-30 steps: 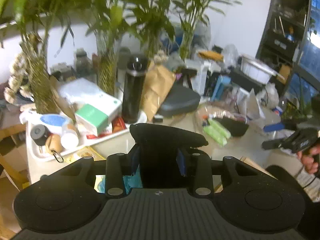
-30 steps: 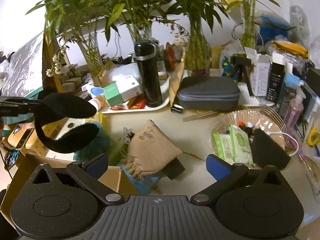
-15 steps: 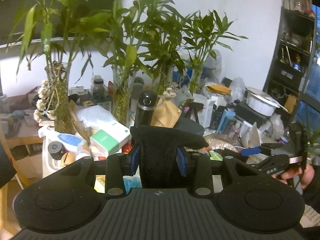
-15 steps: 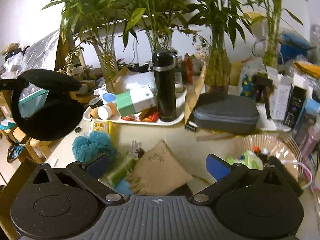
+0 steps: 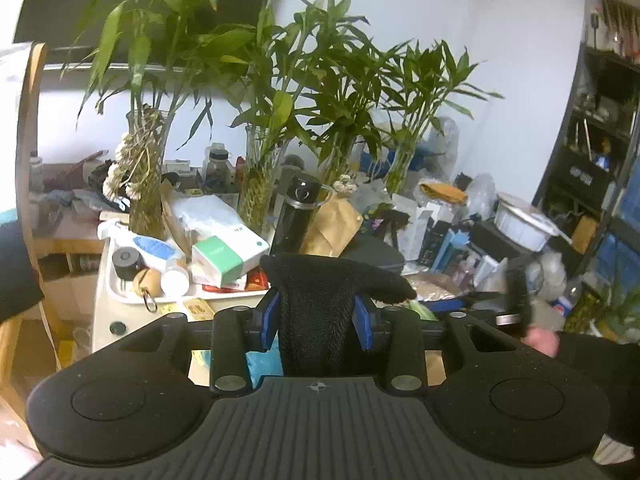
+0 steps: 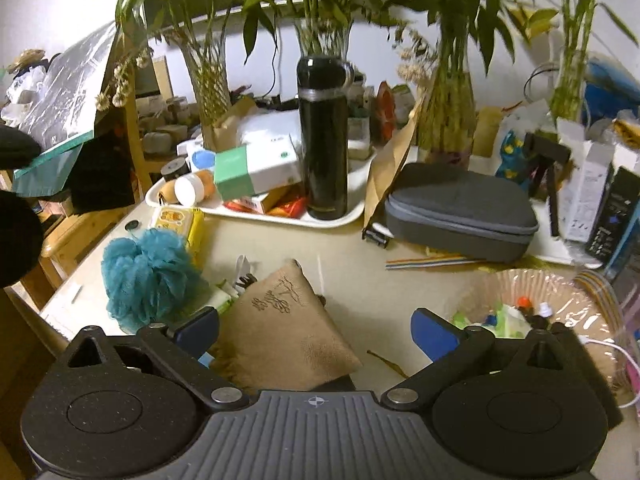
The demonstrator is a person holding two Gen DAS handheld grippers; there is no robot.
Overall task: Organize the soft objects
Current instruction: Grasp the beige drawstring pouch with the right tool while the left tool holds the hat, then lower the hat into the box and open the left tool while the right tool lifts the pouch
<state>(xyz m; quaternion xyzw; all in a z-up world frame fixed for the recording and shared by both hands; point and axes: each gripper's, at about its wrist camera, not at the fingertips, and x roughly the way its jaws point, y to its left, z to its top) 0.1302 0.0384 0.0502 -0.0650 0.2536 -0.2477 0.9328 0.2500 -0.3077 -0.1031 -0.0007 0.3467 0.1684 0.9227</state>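
bottle (image 6: 323, 136) on tray (image 6: 256, 216), case (image 6: 460, 210) right of tray, pouch (image 6: 286, 332) before it, sponge (image 6: 146, 276) left of pouch

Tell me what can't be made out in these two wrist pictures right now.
- Left wrist view: the black fuzzy soft item clamped in the left hand-held gripper; its lower part is hidden by the gripper body.
- Right wrist view: the tan drawstring cloth pouch; its near edge is hidden under the open right hand-held gripper.
- Right wrist view: small items in the clear plastic-lined basket; too small to identify.
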